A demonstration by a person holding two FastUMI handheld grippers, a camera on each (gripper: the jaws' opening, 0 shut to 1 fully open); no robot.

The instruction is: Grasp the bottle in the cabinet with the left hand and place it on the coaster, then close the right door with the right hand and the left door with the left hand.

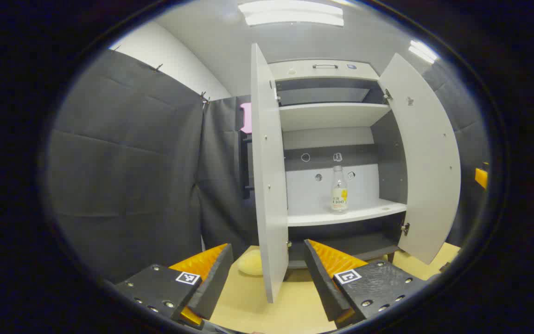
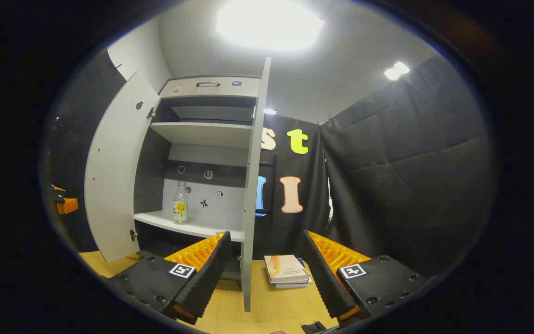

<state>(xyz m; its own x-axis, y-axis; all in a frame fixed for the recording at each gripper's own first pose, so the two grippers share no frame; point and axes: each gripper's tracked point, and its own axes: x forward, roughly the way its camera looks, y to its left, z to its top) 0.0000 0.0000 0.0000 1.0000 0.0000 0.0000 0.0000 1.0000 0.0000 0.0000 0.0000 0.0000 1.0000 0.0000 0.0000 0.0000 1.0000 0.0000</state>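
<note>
Cabinet (image 1: 332, 116) doors wide; bottle (image 1: 339, 190) upright on shelf. Left gripper (image 1: 267, 273) and right gripper (image 2: 267, 271) spread, empty. Risk: the left grazing the near door, toppling bottle.

The bottle (image 1: 339, 189) stands upright on the cabinet's lower shelf (image 1: 364, 212); books (image 2: 288, 270) (stacked) lie on the wooden table (image 2: 267, 301).

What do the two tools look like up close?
Each tool has two wedge-shaped fingers with ribbed inner faces. Behind each finger sits a dark block dotted with round screws, and each block carries a small square black-and-white marker. The left tool and the right tool look alike in this. No cables or sleeves are visible.
</note>
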